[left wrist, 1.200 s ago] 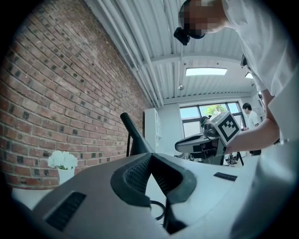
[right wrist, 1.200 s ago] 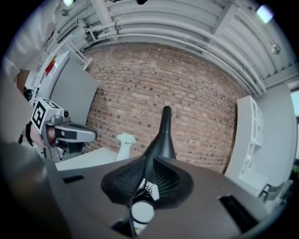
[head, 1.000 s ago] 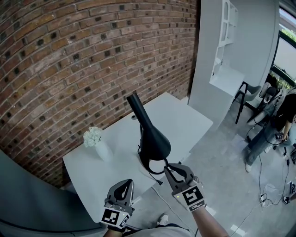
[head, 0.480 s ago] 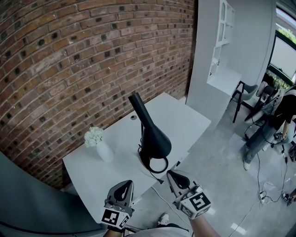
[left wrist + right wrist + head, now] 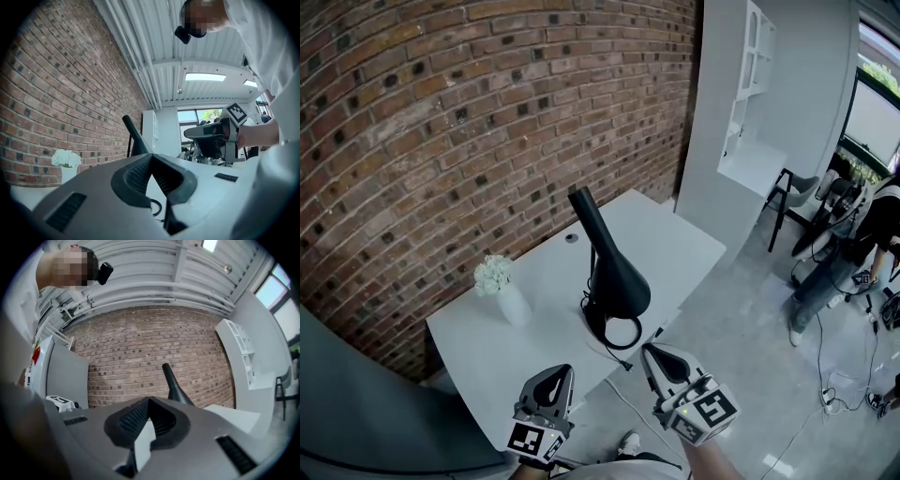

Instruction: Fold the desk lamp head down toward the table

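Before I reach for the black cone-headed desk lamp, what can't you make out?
Black cone-headed desk lamp, joint between head and stand: head view, hidden behind the shade.
Lamp base: mostly covered by the left gripper and the right gripper in their own views.
Person: head view, cut by right edge.

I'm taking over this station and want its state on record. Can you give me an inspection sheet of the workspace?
Surface: white table against the brick wall.
Job's things: black desk lamp stands near the table's front edge, narrow end slanting up.
Clutter: white vase of white flowers, left of the lamp and apart from it.
Grippers: left claw and right claw both shut, empty, short of the table's front edge.
Cables: black cord loops at the lamp's foot; floor cables at right.
Surroundings: white shelf unit; a person standing at right.
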### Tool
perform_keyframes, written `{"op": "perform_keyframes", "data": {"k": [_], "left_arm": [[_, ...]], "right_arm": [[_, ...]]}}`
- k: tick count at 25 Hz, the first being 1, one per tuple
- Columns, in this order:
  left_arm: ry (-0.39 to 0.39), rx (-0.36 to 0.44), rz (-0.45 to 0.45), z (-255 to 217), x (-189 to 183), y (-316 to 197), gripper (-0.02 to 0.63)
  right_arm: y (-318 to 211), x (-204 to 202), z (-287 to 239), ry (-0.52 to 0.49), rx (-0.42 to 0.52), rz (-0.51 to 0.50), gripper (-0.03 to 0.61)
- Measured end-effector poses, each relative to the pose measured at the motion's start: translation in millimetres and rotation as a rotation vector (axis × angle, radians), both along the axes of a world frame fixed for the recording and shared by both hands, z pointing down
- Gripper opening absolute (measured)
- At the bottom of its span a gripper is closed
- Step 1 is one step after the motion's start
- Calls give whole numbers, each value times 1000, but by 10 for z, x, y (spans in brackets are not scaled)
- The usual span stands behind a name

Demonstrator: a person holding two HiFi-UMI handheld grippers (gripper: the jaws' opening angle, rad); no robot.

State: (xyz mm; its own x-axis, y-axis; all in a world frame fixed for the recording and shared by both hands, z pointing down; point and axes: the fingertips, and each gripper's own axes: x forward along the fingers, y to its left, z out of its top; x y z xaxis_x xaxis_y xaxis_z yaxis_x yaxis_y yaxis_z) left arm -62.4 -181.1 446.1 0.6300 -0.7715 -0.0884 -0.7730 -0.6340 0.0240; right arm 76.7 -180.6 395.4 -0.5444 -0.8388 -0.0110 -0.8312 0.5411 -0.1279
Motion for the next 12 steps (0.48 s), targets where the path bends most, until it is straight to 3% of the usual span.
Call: {"op": "perform_keyframes", "data": {"k": [12], "left_arm": [[10,-16,25,56,-74,88,8]], "right_arm": [[138,-59,9,-19,-19,32,17]]}}
